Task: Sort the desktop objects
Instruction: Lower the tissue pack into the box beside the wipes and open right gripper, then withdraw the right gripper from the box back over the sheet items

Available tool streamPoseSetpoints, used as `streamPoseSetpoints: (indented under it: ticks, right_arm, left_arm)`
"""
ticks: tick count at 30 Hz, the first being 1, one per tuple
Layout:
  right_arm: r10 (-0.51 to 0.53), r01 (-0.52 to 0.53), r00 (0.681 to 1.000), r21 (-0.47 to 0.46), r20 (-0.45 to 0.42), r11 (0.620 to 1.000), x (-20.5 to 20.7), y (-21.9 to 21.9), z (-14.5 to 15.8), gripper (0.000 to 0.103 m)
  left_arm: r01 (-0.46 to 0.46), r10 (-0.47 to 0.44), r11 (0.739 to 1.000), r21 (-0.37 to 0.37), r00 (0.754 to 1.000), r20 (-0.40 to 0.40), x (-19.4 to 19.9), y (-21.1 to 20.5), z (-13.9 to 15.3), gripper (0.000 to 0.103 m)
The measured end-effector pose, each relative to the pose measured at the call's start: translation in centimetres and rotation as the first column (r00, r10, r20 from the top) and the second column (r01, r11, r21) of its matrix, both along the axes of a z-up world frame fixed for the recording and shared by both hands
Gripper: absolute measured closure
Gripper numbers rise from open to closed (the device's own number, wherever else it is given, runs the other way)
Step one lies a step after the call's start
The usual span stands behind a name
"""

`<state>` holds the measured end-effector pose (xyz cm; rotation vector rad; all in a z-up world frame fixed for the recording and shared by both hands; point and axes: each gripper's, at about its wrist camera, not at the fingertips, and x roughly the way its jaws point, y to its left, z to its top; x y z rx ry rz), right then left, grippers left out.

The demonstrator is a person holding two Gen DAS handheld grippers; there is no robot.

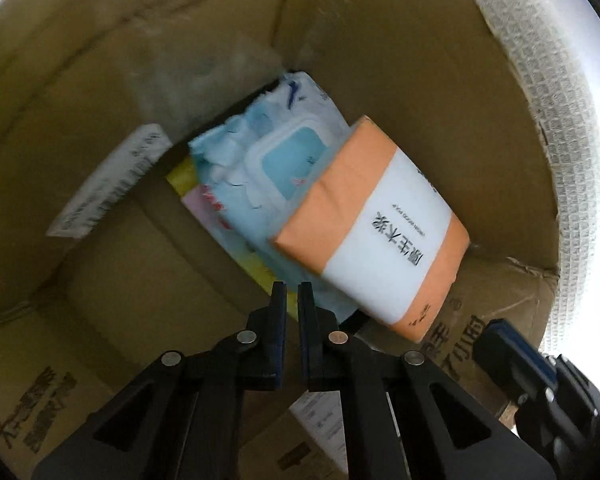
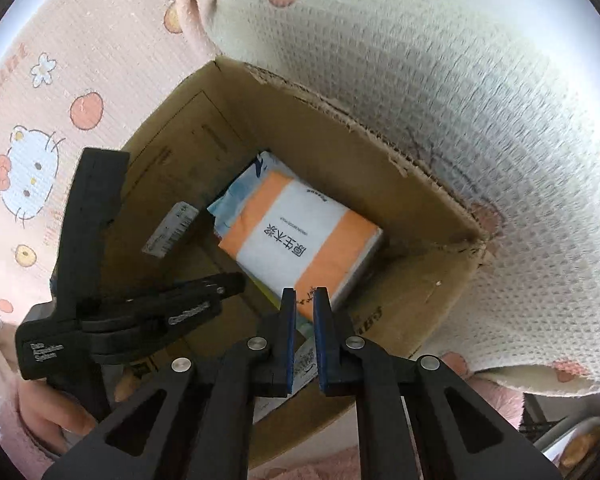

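Tissue pack (image 1: 374,226) and wipes (image 1: 268,168) lie inside the box (image 2: 404,304), near 1 corner; left gripper (image 1: 292,292) and right gripper (image 2: 304,300) are nearly closed, empty.

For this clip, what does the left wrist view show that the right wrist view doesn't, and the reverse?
Only the left wrist view shows the wet-wipes pack's flip lid and the yellow-edged pack beneath it, from inside the cardboard box. Only the right wrist view shows the box from outside, its torn rim, the Hello Kitty blanket, the white waffle-knit cloth and the left gripper dipping into the box. Both show the orange-and-white tissue pack lying on the wipes, the white label, and each gripper's jaws nearly closed, holding nothing.
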<state>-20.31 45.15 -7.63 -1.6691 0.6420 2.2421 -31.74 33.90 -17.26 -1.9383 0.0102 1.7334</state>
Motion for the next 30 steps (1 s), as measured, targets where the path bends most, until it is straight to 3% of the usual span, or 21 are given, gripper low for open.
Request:
streamPoseSetpoints:
  ticks: [4,7,10,11,12,13,15,17,20,22,26,30]
  right_arm:
    - [-0.014,0.014,1.000,0.010,0.011,1.000,-0.2,0.4,-0.5,0.096]
    - [-0.017,0.016,1.000,0.028,0.015,0.999,-0.2,0.4,-0.4,0.096]
    - [-0.016,0.016,1.000,0.030,0.009,0.999,0.1,0.0,0.1,0.096]
    - [-0.013,0.013,1.000,0.032,0.004,0.999,0.3,-0.2,0.5,0.096]
    - [-0.013,0.013,1.000,0.035,0.003,0.999,0.3,-0.5,0.8,0.096]
    - [-0.013,0.013,1.000,0.041,0.003,0.999,0.3,-0.8,1.1,0.096]
    - [-0.016,0.016,1.000,0.046,-0.002,0.999,0.5,-1.4,1.9,0.094]
    - [-0.006,0.006,1.000,0.049,-0.008,0.999,0.7,-2.3,2.7,0.086]
    - [0.012,-0.012,1.000,0.098,-0.006,0.995,1.4,-4.0,4.3,0.062]
    - [0.009,-0.006,1.000,0.123,-0.023,0.992,1.7,-4.8,5.3,0.038]
    - [0.018,-0.009,0.997,0.123,-0.071,0.992,2.4,-6.1,7.1,0.032]
    - [0.047,-0.034,0.994,0.135,-0.094,0.990,2.4,-8.2,8.3,0.031]
  left_arm:
    - [-0.003,0.003,1.000,-0.011,1.000,-0.027,-0.5,1.3,-0.6,0.097]
    - [0.005,-0.008,0.998,-0.058,0.999,-0.045,-0.8,1.8,-0.7,0.098]
    - [0.025,-0.025,0.999,-0.027,0.999,-0.020,0.0,1.0,0.3,0.092]
    - [0.025,-0.026,0.999,-0.024,0.999,-0.024,0.2,0.7,0.6,0.088]
    - [0.022,-0.023,0.999,-0.028,0.999,-0.040,0.7,0.1,1.4,0.075]
    - [0.017,-0.018,0.999,-0.033,0.998,-0.058,1.0,-0.4,2.1,0.055]
    - [-0.017,0.008,0.998,-0.065,0.991,-0.135,1.9,-2.1,4.2,0.040]
    - [-0.031,0.018,0.997,-0.067,0.981,-0.191,2.5,-3.3,5.8,0.039]
    - [-0.066,0.042,0.995,-0.077,0.957,-0.287,3.5,-5.8,8.9,0.039]
    - [-0.090,0.064,0.994,-0.064,0.941,-0.332,3.4,-7.7,10.5,0.039]
    - [-0.118,0.099,0.993,-0.026,0.920,-0.380,4.3,-10.3,12.6,0.038]
    - [-0.137,0.101,0.989,-0.047,0.885,-0.454,5.8,-13.0,14.8,0.038]
